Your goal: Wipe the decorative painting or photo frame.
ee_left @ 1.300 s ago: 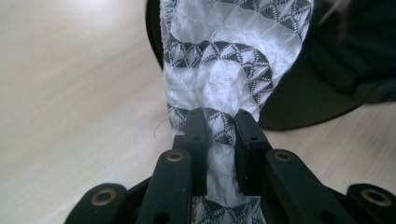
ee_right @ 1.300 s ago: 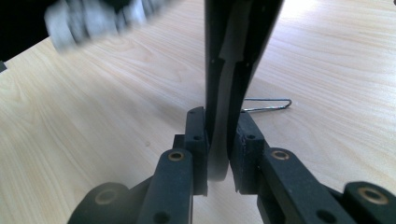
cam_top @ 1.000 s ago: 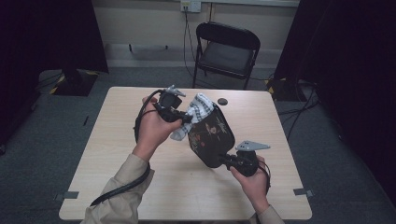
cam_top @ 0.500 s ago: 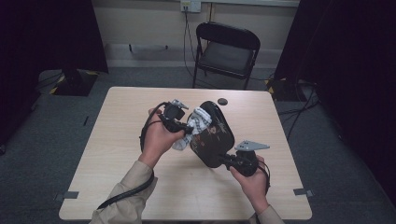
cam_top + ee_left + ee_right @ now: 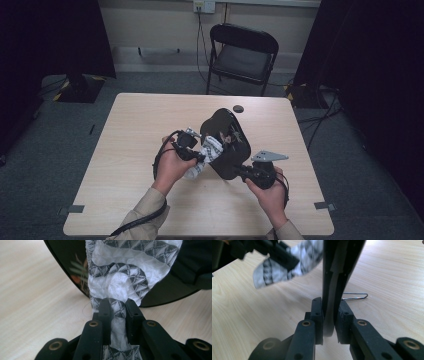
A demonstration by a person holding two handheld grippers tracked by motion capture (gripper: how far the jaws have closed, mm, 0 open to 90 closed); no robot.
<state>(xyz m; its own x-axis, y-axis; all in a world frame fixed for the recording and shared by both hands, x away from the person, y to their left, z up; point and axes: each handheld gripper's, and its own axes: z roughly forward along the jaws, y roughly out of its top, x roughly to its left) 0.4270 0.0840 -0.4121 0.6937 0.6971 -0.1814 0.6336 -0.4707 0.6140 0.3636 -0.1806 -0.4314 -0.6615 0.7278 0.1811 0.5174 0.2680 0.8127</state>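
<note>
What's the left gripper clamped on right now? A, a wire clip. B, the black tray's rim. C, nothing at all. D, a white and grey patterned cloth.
D: in the left gripper view the left gripper pinches the patterned cloth against the black tray.

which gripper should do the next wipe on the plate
Left. The left gripper is shut on the cloth against the plate, while the right gripper clamps its rim.
</note>
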